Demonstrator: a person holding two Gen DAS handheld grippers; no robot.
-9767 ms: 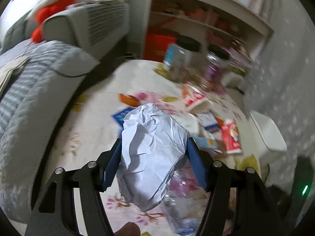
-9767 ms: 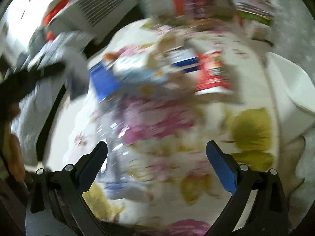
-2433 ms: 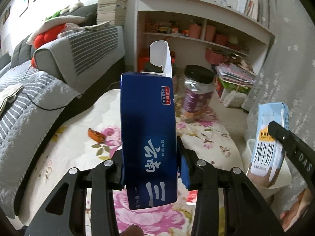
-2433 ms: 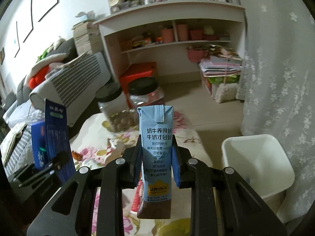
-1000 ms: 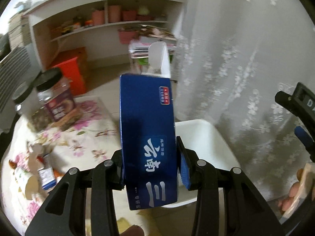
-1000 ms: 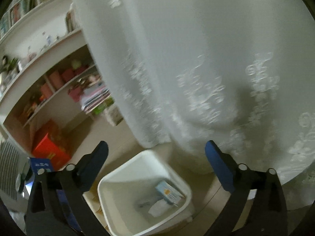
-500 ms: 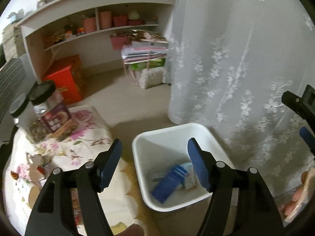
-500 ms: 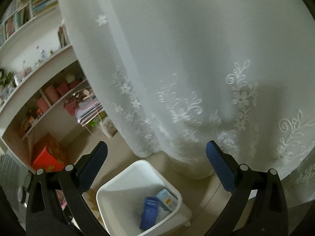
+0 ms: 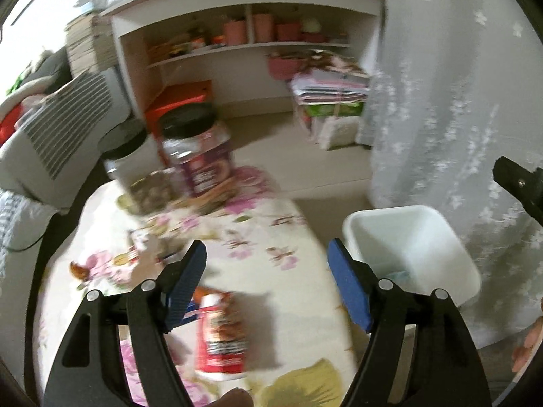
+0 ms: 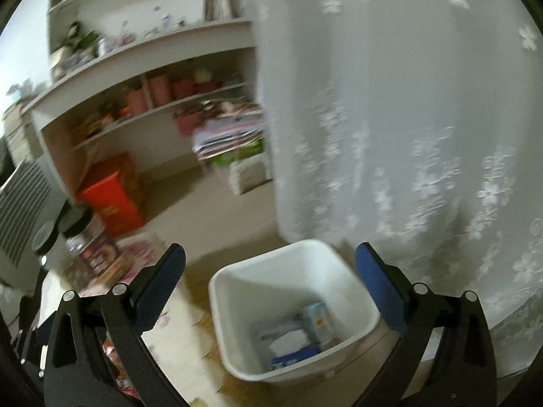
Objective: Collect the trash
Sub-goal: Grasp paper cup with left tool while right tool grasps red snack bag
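Left tongs [image 9: 266, 278] empty, blue pads spreading wider, nothing between them; aimed down over the floral table [image 9: 271, 234]. Right tongs [image 10: 269, 274] spread wide and empty, hovering above and before the white bin [image 10: 288, 268], which stands on the floor off the table's end, against the lace curtain [image 10: 390, 101]. Bin holds a pale carton [image 10: 317, 318], a blue box [image 10: 295, 354] and some white paper; details blurred. Next trash, by my reading: red packet [image 9: 222, 335] lying flat on the table, just below and slightly left of the left tongs' gap, close under the left pad. Its long axis runs roughly away from the camera, nearly in line with the tongs' pointing direction; pale end farther, darker red end nearer. Left tongs clearly nearer; right tongs are over at the bin. Approach would likely be down and slightly back, pads closing across the packet's short width. More small litter [image 9: 142, 254] lies farther left, too blurred to identify. Two dark-lidded jars [image 9: 195, 156] stand at the table's far end.
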